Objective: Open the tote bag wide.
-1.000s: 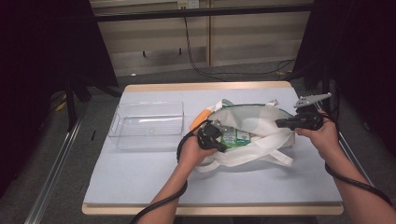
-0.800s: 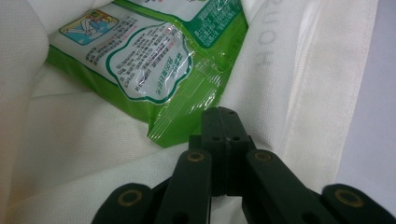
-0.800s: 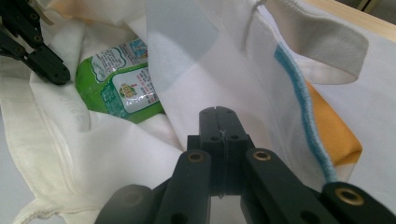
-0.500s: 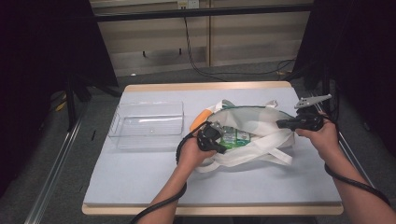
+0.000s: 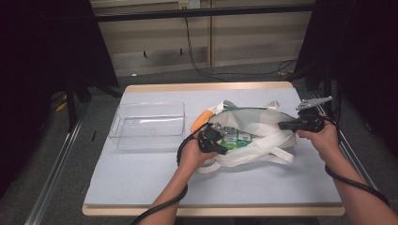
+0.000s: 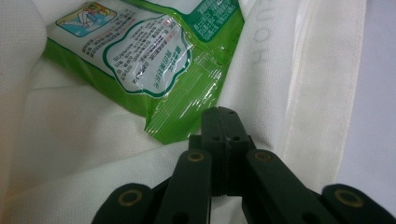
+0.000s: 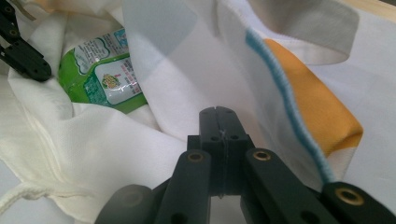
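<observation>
The white cloth bag [image 5: 256, 136] lies on the table [image 5: 141, 173], its long axis running left to right, mouth held apart. The left tool [image 5: 217, 140] is closed on the near edge, the right tool [image 5: 281, 125] closed on the far-right edge. A green packet [image 6: 140, 65] sits inside, pointing diagonally; the clear tray [image 5: 148, 125] stands empty, so unloading seems barely begun.

Bag [image 5: 263, 123] mouth open between grippers; green packet [image 5: 233, 138] inside; clear tray [image 5: 148, 125] left, well apart.
</observation>
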{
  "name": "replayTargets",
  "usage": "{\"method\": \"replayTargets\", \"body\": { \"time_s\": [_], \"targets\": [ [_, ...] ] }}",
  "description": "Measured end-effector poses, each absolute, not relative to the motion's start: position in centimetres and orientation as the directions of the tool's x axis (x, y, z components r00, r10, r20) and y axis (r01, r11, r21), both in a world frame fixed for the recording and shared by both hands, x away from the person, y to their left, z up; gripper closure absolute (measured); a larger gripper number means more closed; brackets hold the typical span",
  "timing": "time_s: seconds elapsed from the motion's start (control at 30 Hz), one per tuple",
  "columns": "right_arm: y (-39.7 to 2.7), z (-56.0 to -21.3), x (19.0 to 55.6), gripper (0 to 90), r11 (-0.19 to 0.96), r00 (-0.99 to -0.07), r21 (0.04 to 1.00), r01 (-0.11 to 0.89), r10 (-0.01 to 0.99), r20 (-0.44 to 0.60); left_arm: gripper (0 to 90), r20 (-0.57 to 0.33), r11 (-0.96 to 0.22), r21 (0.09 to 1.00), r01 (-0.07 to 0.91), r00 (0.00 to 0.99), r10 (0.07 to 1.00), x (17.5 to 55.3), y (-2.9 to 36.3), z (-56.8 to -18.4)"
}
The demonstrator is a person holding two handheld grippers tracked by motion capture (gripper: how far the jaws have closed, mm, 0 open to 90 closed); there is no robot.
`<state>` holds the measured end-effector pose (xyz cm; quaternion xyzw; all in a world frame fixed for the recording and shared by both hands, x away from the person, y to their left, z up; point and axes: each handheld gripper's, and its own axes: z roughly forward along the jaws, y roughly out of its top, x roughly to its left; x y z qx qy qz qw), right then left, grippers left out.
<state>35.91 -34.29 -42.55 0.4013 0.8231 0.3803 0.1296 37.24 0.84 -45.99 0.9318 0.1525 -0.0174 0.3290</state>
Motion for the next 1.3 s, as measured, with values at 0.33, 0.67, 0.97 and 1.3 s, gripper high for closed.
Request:
{"method": "replayTargets", "body": {
  "time_s": [0.33, 0.67, 0.97, 1.3],
  "targets": [
    [-34.5, -43.5, 36.1, 90.0, 0.382, -0.634, 0.724, 0.575, 0.767, 0.099, 90.0, -0.128, -0.739, 0.607, 0.292, 0.954, 0.271, 37.2, 0.8, -46.0],
    [-34.2, -42.6, 35.4, 90.0, 0.379, -0.649, 0.739, 0.557, 0.754, 0.103, 90.0, -0.119, -0.745, 0.603, 0.287, 0.955, 0.271, 37.2, 0.6, -45.7],
    [-32.9, -40.8, 34.4, 90.0, 0.397, -0.693, 0.768, 0.502, 0.716, 0.082, 81.7, -0.121, -0.737, 0.606, 0.299, 0.951, 0.286, 37.3, 0.8, -44.4],
    [-31.1, -40.3, 33.8, 90.0, 0.433, -0.736, 0.773, 0.464, 0.674, 0.064, 73.9, -0.082, -0.736, 0.6, 0.314, 0.939, 0.333, 38.0, 0.8, -43.6]
  ]
}}
